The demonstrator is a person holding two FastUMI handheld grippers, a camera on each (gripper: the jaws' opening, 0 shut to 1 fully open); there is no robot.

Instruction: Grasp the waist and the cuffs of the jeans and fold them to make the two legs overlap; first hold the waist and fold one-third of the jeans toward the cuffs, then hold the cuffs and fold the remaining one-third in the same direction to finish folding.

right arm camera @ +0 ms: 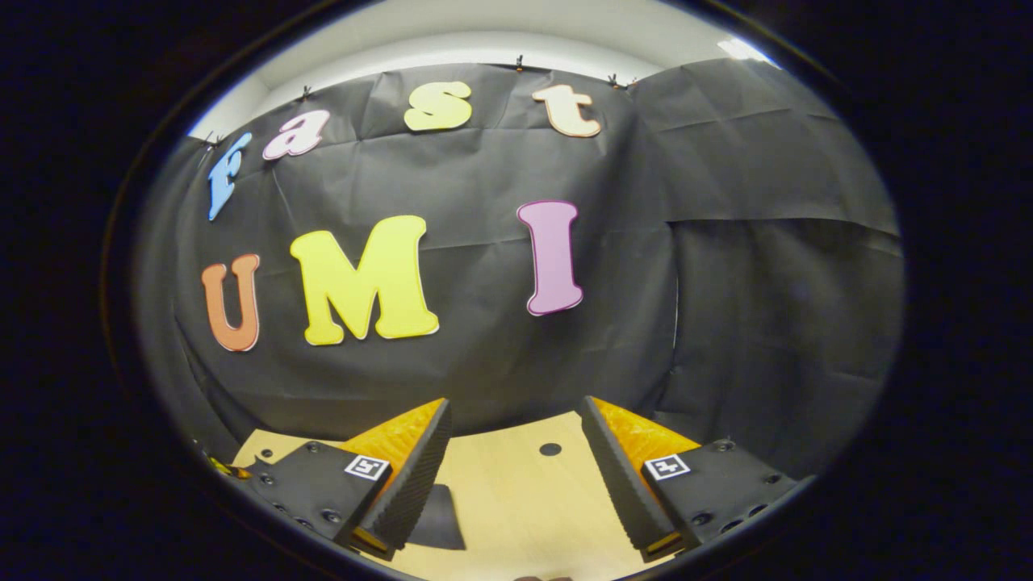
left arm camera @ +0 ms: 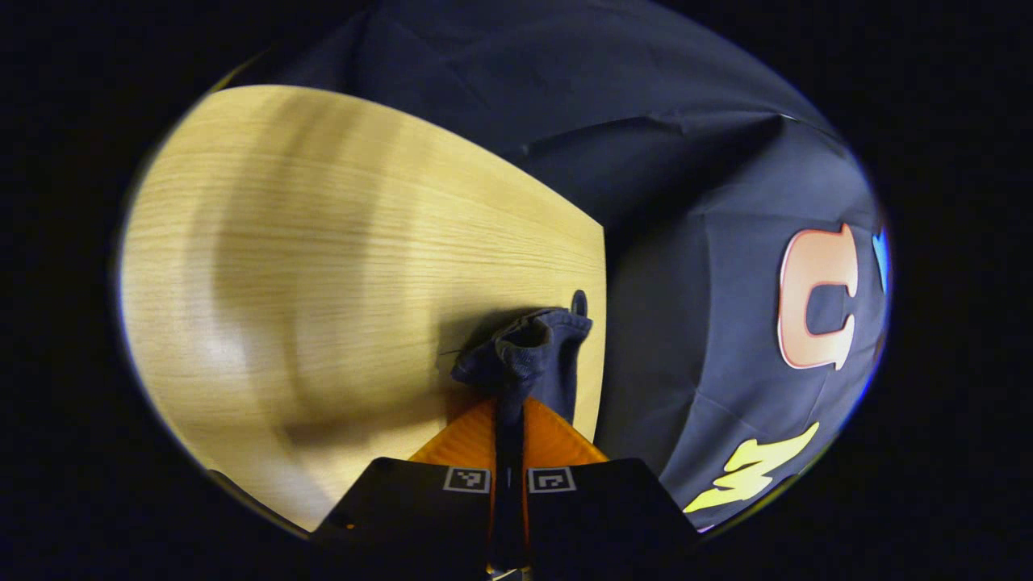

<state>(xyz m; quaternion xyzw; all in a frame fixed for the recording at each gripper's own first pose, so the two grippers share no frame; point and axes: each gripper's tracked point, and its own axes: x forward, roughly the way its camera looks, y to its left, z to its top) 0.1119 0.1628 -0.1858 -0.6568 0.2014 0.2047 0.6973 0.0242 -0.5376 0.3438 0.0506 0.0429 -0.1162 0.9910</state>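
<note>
Jeans (left arm camera: 533,355) are seen in the left gripper view as a small bunch of dark denim standing up from the fingertips, lifted clear of the table (left arm camera: 323,266) near its far corner; the rest of the garment is hidden below the gripper body, so it cannot be told whether waist or cuff is held. The table is a pale wood top, and a wide bare stretch of it lies to one side of the bunch, probably the ground onto which a fold can be carried. Behind its edge the black wall (left arm camera: 710,242) of the booth is draped. The left gripper (left arm camera: 508,415) is clamped on the denim: its two fingers are pressed together with the cloth pinched in the narrow seam between them, a hold judged firm enough for a thick edge to be raised and drawn over without slipping. In the right gripper view the right gripper (right arm camera: 516,440) is held low over the table edge with its fingers spread wide and nothing between them, pointed toward the wall; it is judged to be kept ready so that the other end of the jeans can be taken. A dark patch (right arm camera: 436,516) lies on the wood just beside one finger; whether it is denim or shadow cannot be told. A small round hole (right arm camera: 550,449) is set in the table between the fingers.
</note>
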